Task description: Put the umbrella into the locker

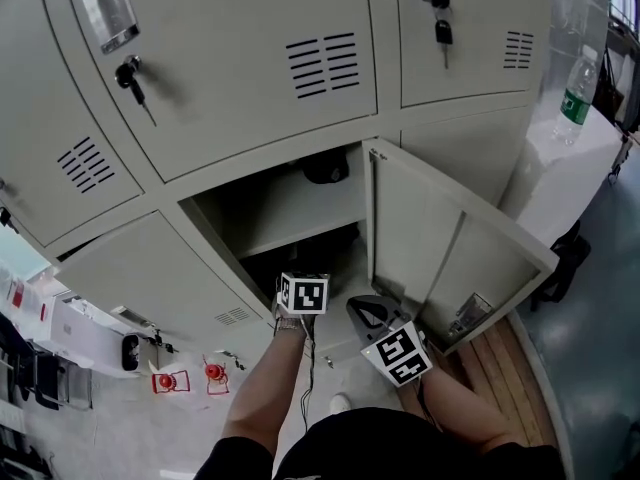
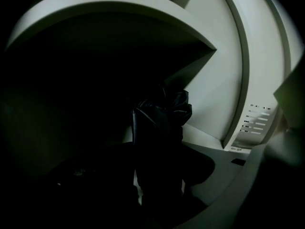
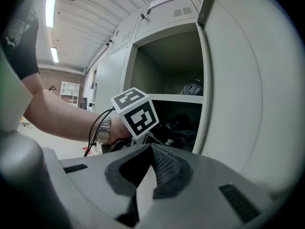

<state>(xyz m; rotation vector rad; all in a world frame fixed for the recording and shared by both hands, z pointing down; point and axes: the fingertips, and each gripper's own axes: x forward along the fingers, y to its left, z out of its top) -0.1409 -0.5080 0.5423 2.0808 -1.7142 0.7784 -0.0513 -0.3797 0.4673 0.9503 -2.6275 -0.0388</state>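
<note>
seating the umbrella (image 2: 162, 113) well likely means keeping it low under the shelf (image 3: 176, 98) and letting go only once it rests. left gripper (image 2: 159, 180) clamps it, jaws wide, inside the locker's (image 1: 300, 203) lower bay; right gripper (image 3: 151, 151) closed, empty.

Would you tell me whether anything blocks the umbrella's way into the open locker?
Nothing visible does: the door is swung aside and the umbrella, in the left gripper, is already under the shelf.
</note>
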